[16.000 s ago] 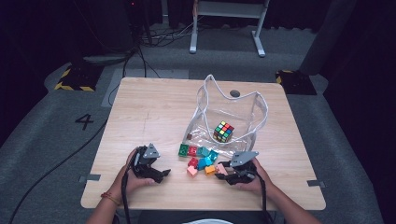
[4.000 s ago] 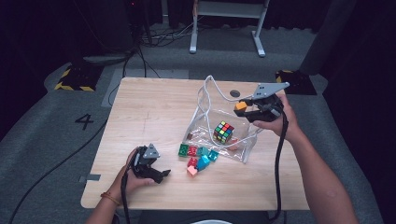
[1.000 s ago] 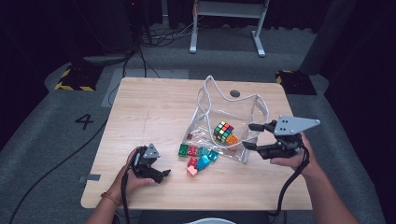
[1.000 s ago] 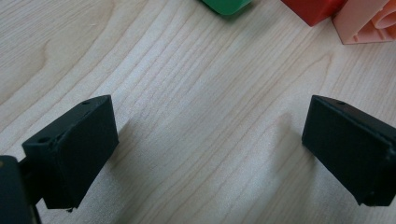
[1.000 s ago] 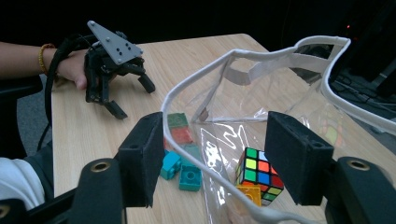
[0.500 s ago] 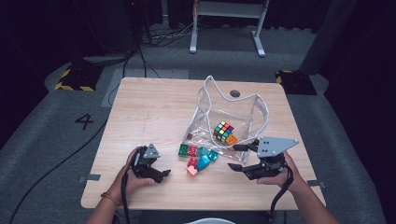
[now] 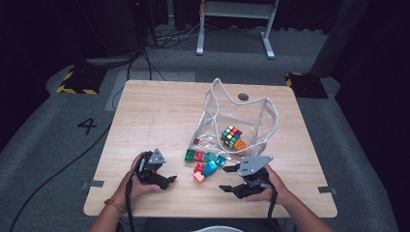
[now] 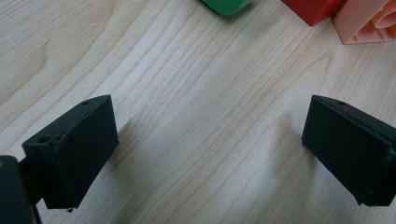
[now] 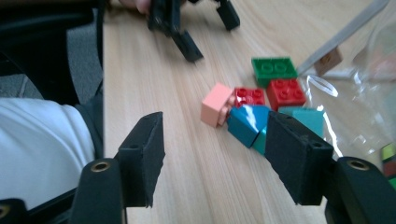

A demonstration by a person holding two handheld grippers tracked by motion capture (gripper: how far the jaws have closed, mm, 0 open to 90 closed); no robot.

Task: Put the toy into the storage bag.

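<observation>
**Operator:** Confirming position before the next pick. Where do the tools stand?

**Technician:** Right tool (image 7: pixel 231 179) sits low over the worktop (image 7: pixel 159 116) near its front edge, jaws apart with nothing between them. They have just been opening slightly. In the right gripper view the pink brick (image 9: pixel 217 104) and the blue brick (image 9: pixel 246 122) lie straight ahead, just beyond the jaw tips. Left tool (image 7: pixel 167 180) rests toward the front-left corner, jaws wide apart over bare wood and holding nothing.

**Operator:** Location of the remaining bricks?

**Technician:** One loose cluster at mid-worktop toward the front edge: green brick (image 7: pixel 190 154), two red bricks (image 9: pixel 268 94), pink and blue touching each other, and a teal brick (image 9: pixel 309 117) beside the bag's mouth. The clear bag (image 7: pixel 263 118) lies behind them toward the far-right corner. It already contains the puzzle cube (image 7: pixel 231 136) and an orange brick (image 7: pixel 240 144).

**Operator:** Step in hand?

**Technician:** Judged as the approach for another pick; loading is partly done, with about six bricks outstanding.

**Operator:** Requirements for the next move?

**Technician:** Advance the right tool until one brick, likely pink or blue, sits squarely between the jaws. Because those two touch, align on a single brick to avoid nudging its neighbour. Close firmly, lift clear, then carry it to the bag opening.
</observation>
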